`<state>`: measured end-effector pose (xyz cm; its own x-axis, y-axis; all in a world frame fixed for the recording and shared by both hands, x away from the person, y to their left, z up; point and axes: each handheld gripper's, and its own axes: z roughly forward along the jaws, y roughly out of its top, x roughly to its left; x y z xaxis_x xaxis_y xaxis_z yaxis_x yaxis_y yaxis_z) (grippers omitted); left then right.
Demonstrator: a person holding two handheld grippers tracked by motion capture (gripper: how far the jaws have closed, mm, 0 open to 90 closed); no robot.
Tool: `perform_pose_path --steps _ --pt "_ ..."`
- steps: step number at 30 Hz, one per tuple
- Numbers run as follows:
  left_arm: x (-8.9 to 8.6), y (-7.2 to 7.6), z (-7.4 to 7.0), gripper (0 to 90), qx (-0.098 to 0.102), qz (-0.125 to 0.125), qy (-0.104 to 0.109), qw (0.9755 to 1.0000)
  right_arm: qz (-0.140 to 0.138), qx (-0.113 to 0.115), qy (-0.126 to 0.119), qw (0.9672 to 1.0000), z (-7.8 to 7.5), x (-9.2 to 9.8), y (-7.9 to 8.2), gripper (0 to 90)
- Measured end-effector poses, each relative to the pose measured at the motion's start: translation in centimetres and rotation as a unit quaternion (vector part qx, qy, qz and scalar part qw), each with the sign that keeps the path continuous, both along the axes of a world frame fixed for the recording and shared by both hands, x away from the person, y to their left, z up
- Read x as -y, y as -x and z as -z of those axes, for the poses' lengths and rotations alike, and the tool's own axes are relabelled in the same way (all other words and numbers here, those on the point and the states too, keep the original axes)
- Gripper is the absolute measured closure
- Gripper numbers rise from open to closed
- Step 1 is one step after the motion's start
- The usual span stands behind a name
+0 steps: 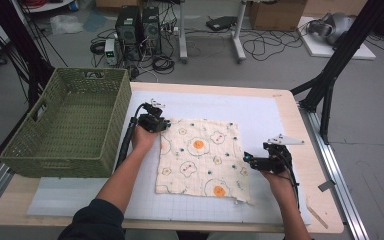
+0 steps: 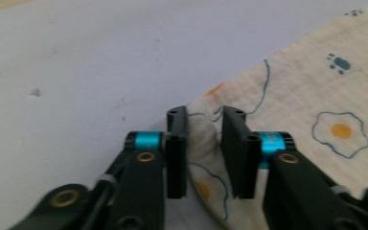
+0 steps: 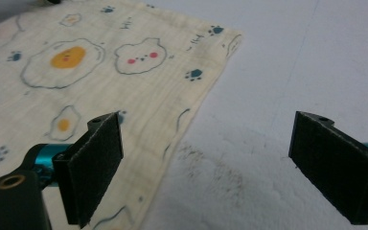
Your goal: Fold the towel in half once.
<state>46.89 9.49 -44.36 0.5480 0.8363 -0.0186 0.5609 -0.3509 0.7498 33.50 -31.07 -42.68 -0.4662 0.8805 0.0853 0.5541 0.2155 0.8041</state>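
Observation:
A cream cloth (image 1: 200,155) printed with fried eggs and paw marks lies flat on the white mat (image 1: 265,112). My left gripper (image 1: 166,123) is at the cloth's far left corner. In the left gripper view its jaws (image 2: 204,148) stand close together with a narrow gap, and a wrinkled bit of the cloth (image 2: 316,96) edge sits between the pads. My right gripper (image 1: 246,159) is at the cloth's right edge, low over the mat. In the right gripper view it (image 3: 208,129) is wide open, with one jaw over the cloth (image 3: 100,72) border and the other over bare mat.
A green woven basket (image 1: 65,150) stands at the table's left, close to the left forearm. The wooden table edge (image 1: 300,125) runs right of the mat. Black frame legs, cables and computer boxes stand on the floor beyond.

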Motion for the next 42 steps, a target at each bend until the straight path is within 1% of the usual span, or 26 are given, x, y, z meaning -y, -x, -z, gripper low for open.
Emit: perform_pose_path --steps 1,2,5,7,8,9,11,12,14,15,16,18,19,22,24,26,27,28,30,33,35,36,38,40,41,42 --pt "0.0 0.0 0.0 82.3 0.000 0.002 0.002 1.0000 -0.001 -0.007 0.004 1.0000 0.0 0.0 -0.9 10.7" --pt "-0.1 0.0 0.0 83.6 -0.001 0.004 0.003 1.0000 0.001 -0.010 0.006 0.9999 -0.1 -0.1 -1.5 10.7" --pt "-0.4 -0.1 0.1 84.4 -0.005 0.002 0.019 0.9998 -0.006 -0.020 0.021 0.9996 -0.5 -0.8 -3.8 10.7" --pt "-0.6 -0.2 0.2 84.5 -0.011 -0.001 0.032 0.9994 -0.015 -0.036 0.039 0.9985 -0.8 -1.5 -5.5 10.7" --pt "-0.6 -0.3 0.2 84.5 -0.011 -0.001 0.035 0.9993 -0.020 -0.047 0.044 0.9977 -0.9 -1.8 -6.3 10.7" --pt "-0.6 -0.2 0.2 84.5 -0.011 -0.004 0.038 0.9992 -0.023 -0.053 0.048 0.9972 -0.9 -2.1 -7.1 10.8" --pt "-0.6 -0.2 0.2 84.6 -0.010 0.001 0.034 0.9994 -0.028 -0.061 0.051 0.9965 -0.7 -2.6 -8.5 10.9" --pt "-0.7 -0.2 0.3 84.6 -0.009 0.001 0.037 0.9993 -0.027 -0.063 0.051 0.9964 -0.5 -2.8 -9.0 11.4" --pt "-0.8 -0.2 0.3 84.5 -0.010 0.000 0.040 0.9992 -0.033 -0.071 0.051 0.9956 -0.2 -3.2 -9.9 17.2" --pt "-0.8 -0.2 0.3 84.5 -0.010 -0.001 0.042 0.9991 -0.035 -0.077 0.049 0.9952 0.0 -3.4 -10.3 18.5" --pt "-0.9 -0.2 0.3 84.4 -0.010 0.000 0.041 0.9991 -0.036 -0.077 0.054 0.9950 0.2 -3.6 -10.8 20.2" --pt "-0.9 -0.1 0.3 84.5 -0.011 -0.001 0.044 0.9990 -0.034 -0.082 0.055 0.9945 0.5 -3.8 -11.4 22.8" --pt "-0.9 -0.1 0.3 84.4 -0.011 -0.001 0.045 0.9989 -0.028 -0.084 0.055 0.9946 0.6 -3.9 -11.7 24.0" --pt "-1.0 -0.1 0.4 84.4 -0.010 0.001 0.047 0.9989 -0.022 -0.088 0.050 0.9946 0.8 -4.0 -12.3 26.2" --pt "-1.1 -0.1 0.4 84.5 -0.009 0.001 0.048 0.9988 -0.023 -0.100 0.053 0.9933 1.2 -4.1 -12.8 28.0" --pt "-1.2 -0.1 0.4 84.5 -0.008 0.004 0.050 0.9987 -0.018 -0.091 0.055 0.9942 1.2 -4.2 -13.0 29.0" --pt "-1.2 -0.1 0.4 84.5 -0.008 0.004 0.050 0.9987 -0.015 -0.091 0.055 0.9942 1.2 -4.2 -13.1 30.9" --pt "-1.2 -0.1 0.5 84.5 -0.009 0.002 0.052 0.9986 -0.013 -0.090 0.058 0.9942 1.3 -4.3 -13.1 32.6" --pt "-1.2 -0.1 0.4 84.5 -0.009 0.002 0.050 0.9987 -0.010 -0.084 0.079 0.9933 1.2 -4.5 -13.1 37.4" --pt "-1.1 0.0 0.4 84.5 -0.010 0.004 0.046 0.9989 -0.024 -0.077 0.085 0.9931 1.1 -4.9 -13.0 51.5" --pt "-1.2 0.0 0.4 84.6 -0.012 0.004 0.048 0.9988 -0.029 -0.079 0.081 0.9931 1.1 -5.1 -12.9 58.3" --pt "-1.1 0.1 0.4 84.6 -0.010 0.003 0.048 0.9988 -0.029 -0.084 0.074 0.9933 1.0 -5.0 -12.8 61.4" --pt "-1.1 0.2 0.4 85.0 -0.003 0.004 0.040 0.9992 -0.037 -0.088 0.071 0.9929 0.9 -5.0 -12.8 74.5" --pt "-1.1 0.3 0.4 85.3 -0.002 0.003 0.042 0.9991 -0.052 -0.086 0.080 0.9917 0.8 -5.3 -12.6 84.2" --pt "-1.1 0.3 0.4 85.4 -0.002 0.003 0.040 0.9992 -0.056 -0.082 0.092 0.9908 0.8 -5.6 -12.6 84.6" --pt "-1.1 0.3 0.3 85.4 -0.002 0.002 0.040 0.9992 -0.058 -0.081 0.095 0.9905 0.7 -5.6 -12.6 85.2"
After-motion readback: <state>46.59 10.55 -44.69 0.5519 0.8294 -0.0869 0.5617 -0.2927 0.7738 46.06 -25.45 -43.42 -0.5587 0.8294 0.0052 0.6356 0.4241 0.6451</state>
